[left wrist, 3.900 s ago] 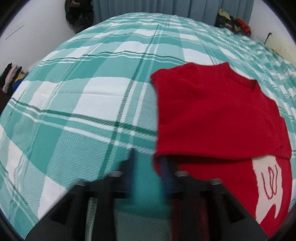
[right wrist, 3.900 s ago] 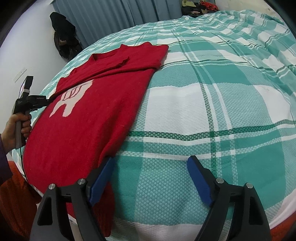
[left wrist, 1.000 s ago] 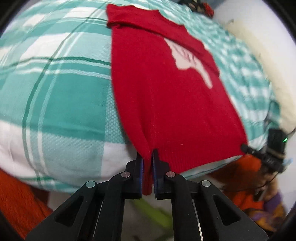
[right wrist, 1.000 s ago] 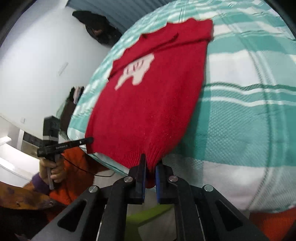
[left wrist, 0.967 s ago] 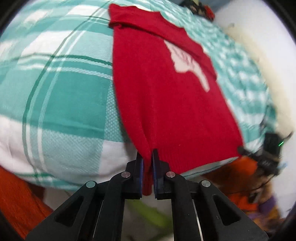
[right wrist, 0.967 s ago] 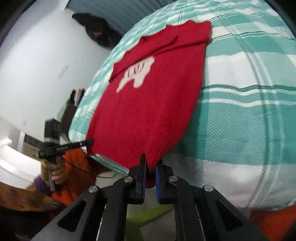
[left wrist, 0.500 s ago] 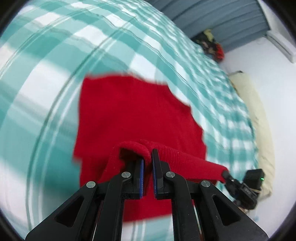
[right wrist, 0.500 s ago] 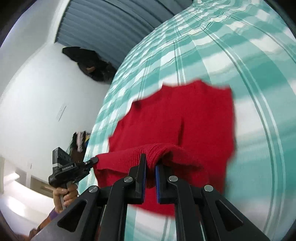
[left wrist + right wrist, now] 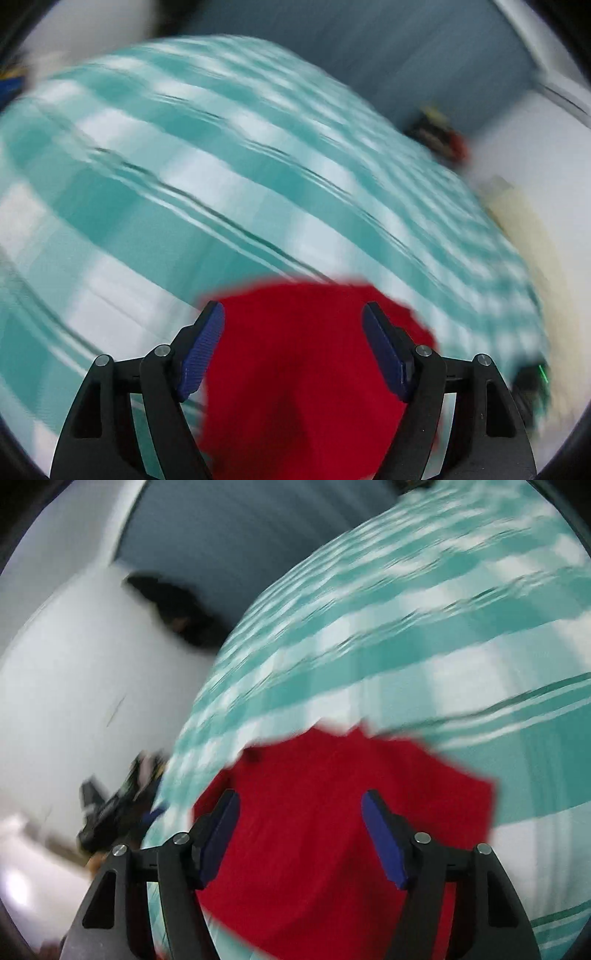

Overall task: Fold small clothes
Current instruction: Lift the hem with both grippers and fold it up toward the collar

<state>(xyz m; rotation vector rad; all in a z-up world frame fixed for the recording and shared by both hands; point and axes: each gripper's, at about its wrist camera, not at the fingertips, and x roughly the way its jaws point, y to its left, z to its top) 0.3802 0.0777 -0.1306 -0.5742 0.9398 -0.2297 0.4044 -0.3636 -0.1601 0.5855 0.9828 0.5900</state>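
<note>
A red knit sweater (image 9: 303, 354) lies folded on the teal and white plaid bed cover (image 9: 184, 177). My left gripper (image 9: 295, 347) is open above it, its blue pads apart, holding nothing. In the right wrist view the red sweater (image 9: 332, 812) lies on the same bed cover (image 9: 443, 627). My right gripper (image 9: 301, 830) is also open and empty just above the sweater. Both views are blurred by motion.
Grey-blue curtains (image 9: 369, 55) hang behind the bed. Dark clothes (image 9: 177, 613) hang on the white wall to the left. A small pile of clothes (image 9: 439, 136) sits at the bed's far right. A cream pillow edge (image 9: 528, 236) shows at the right.
Both grippers carried the sweater's bottom hem up over the garment, then opened and let it go. The sweater now lies folded in half. Both cameras are tilting up.
</note>
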